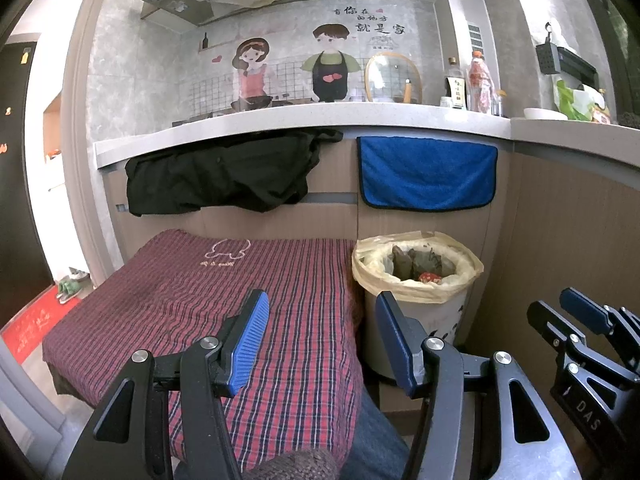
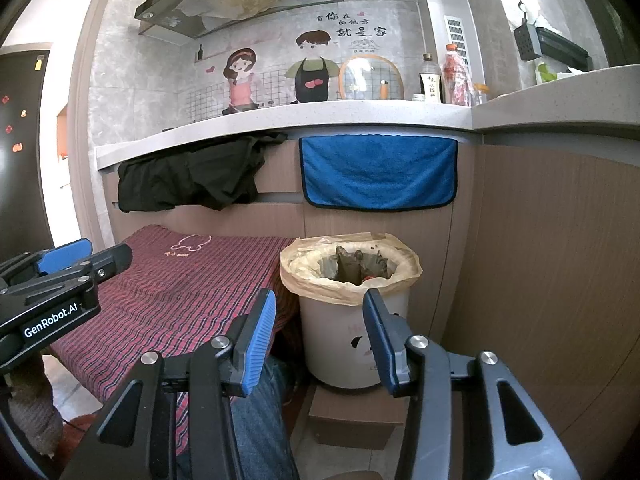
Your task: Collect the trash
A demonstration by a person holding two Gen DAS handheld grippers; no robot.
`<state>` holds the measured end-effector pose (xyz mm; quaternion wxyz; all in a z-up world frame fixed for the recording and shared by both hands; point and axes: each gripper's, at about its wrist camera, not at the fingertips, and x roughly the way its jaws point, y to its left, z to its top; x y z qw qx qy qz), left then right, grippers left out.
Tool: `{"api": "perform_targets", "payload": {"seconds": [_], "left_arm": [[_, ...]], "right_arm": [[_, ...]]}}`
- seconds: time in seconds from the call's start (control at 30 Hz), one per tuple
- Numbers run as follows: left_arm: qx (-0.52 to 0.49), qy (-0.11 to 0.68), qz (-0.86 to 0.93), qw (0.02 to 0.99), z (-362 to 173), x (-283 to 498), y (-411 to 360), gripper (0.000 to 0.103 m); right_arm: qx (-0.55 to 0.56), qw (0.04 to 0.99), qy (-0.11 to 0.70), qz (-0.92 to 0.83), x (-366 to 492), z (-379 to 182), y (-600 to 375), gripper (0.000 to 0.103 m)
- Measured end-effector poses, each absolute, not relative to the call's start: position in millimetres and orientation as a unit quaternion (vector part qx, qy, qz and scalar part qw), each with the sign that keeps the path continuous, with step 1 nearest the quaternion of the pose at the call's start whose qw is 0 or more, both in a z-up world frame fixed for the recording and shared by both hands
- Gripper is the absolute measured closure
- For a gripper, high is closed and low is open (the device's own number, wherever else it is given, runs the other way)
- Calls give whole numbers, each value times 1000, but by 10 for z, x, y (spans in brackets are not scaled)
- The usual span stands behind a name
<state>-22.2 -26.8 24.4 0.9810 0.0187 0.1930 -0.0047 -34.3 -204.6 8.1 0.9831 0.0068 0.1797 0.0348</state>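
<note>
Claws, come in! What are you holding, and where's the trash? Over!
Left claw and right claw open, empty. White bin with yellowish bag ahead, beside red plaid cloth. Nothing in the way.

Two wrist cameras, side by side, low before the kitchen counter

Each looks forward and slightly down along its own fingers; both share the lined trash bin (image 1: 416, 276) (image 2: 352, 276), the plaid-covered surface (image 1: 224, 292) (image 2: 188, 280) and the blue towel (image 1: 426, 172) (image 2: 378, 170), all near.

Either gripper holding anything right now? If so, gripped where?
Nothing held. The left gripper and right gripper both stand open with empty jaws, short of the lined trash bin.
</note>
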Motion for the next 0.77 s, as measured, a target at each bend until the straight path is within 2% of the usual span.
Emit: {"api": "perform_targets", "payload": {"seconds": [0.77], "left_arm": [[16, 197, -1, 980, 218, -200, -295, 47]], "right_arm": [[8, 983, 182, 33, -352, 71, -2038, 60]]}}
